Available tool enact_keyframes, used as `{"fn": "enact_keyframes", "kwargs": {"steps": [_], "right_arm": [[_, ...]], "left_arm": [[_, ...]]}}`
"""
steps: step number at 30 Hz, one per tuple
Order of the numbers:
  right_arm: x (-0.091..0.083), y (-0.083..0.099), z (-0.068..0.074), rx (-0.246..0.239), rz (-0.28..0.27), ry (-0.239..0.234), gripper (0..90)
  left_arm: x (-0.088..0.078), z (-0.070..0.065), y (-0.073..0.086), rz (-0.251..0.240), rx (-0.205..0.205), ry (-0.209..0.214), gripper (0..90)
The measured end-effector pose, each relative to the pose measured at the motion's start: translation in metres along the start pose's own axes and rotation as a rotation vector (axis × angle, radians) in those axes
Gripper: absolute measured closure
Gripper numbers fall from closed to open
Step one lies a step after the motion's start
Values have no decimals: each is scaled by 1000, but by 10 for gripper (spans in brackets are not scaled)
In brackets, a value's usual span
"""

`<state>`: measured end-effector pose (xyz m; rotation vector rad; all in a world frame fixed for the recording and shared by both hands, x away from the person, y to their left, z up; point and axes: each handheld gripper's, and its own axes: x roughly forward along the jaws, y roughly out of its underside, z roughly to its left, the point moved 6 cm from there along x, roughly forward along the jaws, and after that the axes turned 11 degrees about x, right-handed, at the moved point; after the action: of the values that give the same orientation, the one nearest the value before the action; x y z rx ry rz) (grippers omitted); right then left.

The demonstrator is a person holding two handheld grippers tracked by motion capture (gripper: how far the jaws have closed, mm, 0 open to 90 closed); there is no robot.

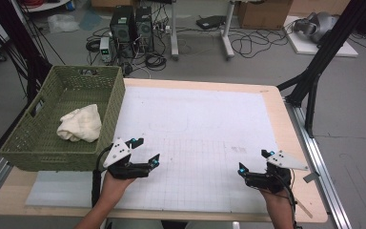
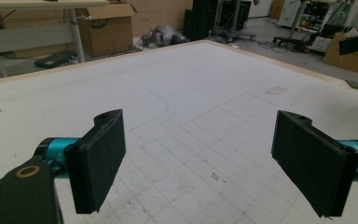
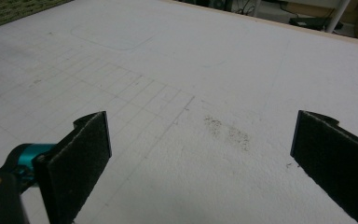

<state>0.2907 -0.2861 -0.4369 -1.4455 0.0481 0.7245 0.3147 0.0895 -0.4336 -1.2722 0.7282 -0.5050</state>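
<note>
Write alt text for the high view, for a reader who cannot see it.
A person's hands hold the left gripper and the right gripper, both with jaws open and empty, over a white gridded mat on a wooden table. A green woven basket at the table's left edge holds a crumpled cream cloth.
</note>
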Motion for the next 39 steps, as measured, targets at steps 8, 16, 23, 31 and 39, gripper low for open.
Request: {"fn": "enact_keyframes", "kwargs": {"steps": [8,16,23,31,39], "right_arm": [[1,0,-1,3,-1,-2,41],[1,-1,-1,-3,-3,-2,41],[0,0,-2,1,-4,-1,41],[1,-1,-3,3,-5,0,41],[2,-1,-2,0,-5,-3,42]], "left_arm": [[1,1,1,5,-2,-3,180],[0,2,1,5,-1,-3,180],[1,2,1,6,1,-5,180],[1,2,2,9,2,-4,180],[0,3,2,7,-2,-8,180]]}}
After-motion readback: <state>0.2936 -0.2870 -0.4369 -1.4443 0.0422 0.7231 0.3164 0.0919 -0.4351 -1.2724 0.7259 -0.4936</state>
